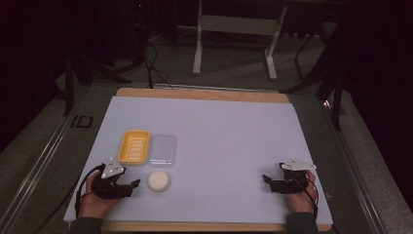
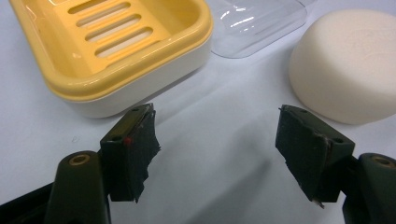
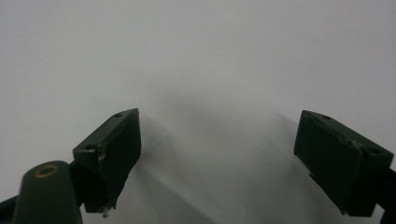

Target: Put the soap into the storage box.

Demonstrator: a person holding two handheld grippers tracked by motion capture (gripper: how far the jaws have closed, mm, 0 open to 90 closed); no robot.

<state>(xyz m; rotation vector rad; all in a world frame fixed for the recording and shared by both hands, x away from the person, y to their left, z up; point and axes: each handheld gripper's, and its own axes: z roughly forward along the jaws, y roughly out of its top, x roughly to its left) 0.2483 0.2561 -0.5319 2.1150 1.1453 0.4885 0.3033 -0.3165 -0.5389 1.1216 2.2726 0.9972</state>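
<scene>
- white sheet covers wooden tabletop
- yellow slotted soap dish left side, clear lid touching beside it
- round cream soap just in front
- white desk frame on the floor behind

The high view looks forward and down over the whole white table sheet. The left gripper view sits low and close, sharing the yellow soap dish, clear lid and probably a soap bar. The right gripper view faces bare sheet.
</scene>
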